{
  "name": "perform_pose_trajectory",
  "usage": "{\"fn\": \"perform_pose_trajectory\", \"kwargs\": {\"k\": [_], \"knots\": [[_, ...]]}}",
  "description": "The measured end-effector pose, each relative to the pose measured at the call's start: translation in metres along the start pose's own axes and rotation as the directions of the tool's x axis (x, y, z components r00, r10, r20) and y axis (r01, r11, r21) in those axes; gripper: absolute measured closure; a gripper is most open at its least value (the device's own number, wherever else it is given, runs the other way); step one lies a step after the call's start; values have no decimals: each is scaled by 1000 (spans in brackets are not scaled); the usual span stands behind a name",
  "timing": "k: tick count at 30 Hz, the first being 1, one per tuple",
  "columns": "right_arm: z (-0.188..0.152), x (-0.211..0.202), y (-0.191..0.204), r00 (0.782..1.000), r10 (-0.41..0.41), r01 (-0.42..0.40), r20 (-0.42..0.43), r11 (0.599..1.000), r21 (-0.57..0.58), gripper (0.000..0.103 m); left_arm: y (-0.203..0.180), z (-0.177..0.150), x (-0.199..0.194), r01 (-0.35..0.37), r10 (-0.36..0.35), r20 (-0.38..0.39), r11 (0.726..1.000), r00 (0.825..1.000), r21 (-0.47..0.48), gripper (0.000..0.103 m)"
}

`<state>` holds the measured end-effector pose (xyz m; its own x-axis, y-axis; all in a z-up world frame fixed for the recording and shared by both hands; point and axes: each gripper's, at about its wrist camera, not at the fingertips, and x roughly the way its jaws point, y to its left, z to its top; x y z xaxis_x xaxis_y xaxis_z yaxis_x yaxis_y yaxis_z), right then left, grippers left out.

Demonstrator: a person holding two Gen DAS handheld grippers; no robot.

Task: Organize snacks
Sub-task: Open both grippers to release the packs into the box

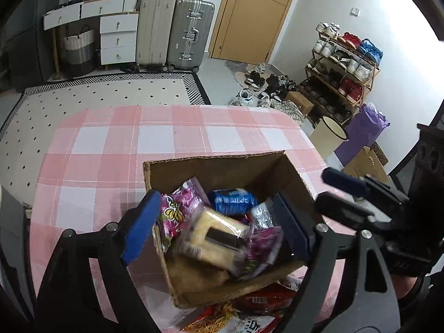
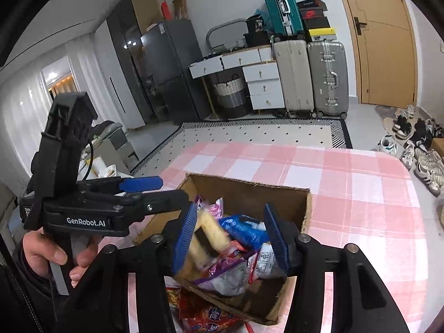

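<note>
Pink-and-white checked cloth covers the tabletop [image 1: 91, 149], and on it stands an open cardboard box [image 1: 222, 166] holding the snacks. Inside lie a magenta packet [image 1: 177, 208] at the left, a blue packet [image 1: 233, 201] toward the far side, a silver-white packet [image 1: 262, 215] at the right, and a pale yellow packet [image 1: 219, 236] with a dark patch, blurred, on top of the heap. More red and orange snack bags [image 1: 249, 308] lie on the cloth outside the near wall of the box.

Both tools hang over the box. The left gripper [image 1: 219, 230] has its blue fingers [image 1: 140, 229] spread wide, one beyond the left wall of the box and one inside near the right wall; they press on nothing. The right gripper [image 2: 230, 238] has its fingers [image 2: 184, 240] apart too, with the yellow packet lying just against the left one, though I see no pinch. A hand [image 2: 52, 252] grips the left tool's handle.

Across the room stand suitcases [image 1: 174, 32], a white drawer unit [image 1: 118, 38], a wooden door [image 1: 252, 14] and a shoe rack [image 1: 341, 72]
</note>
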<state>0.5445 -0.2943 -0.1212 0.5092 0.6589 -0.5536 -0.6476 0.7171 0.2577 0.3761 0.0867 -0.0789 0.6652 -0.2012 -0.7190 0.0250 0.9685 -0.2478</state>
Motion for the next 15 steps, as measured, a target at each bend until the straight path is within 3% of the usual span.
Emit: {"fn": "perform_pose_trajectory", "kwargs": {"k": [8, 15], "knots": [[0, -31, 6, 999, -12, 13, 52, 1000, -16, 42, -9, -8, -25, -12, 11, 29, 1000, 1000, 12, 21], [-5, -66, 15, 993, -23, 26, 119, 999, -20, 36, -18, -28, -54, -66, 65, 58, 998, 996, 13, 18]]}}
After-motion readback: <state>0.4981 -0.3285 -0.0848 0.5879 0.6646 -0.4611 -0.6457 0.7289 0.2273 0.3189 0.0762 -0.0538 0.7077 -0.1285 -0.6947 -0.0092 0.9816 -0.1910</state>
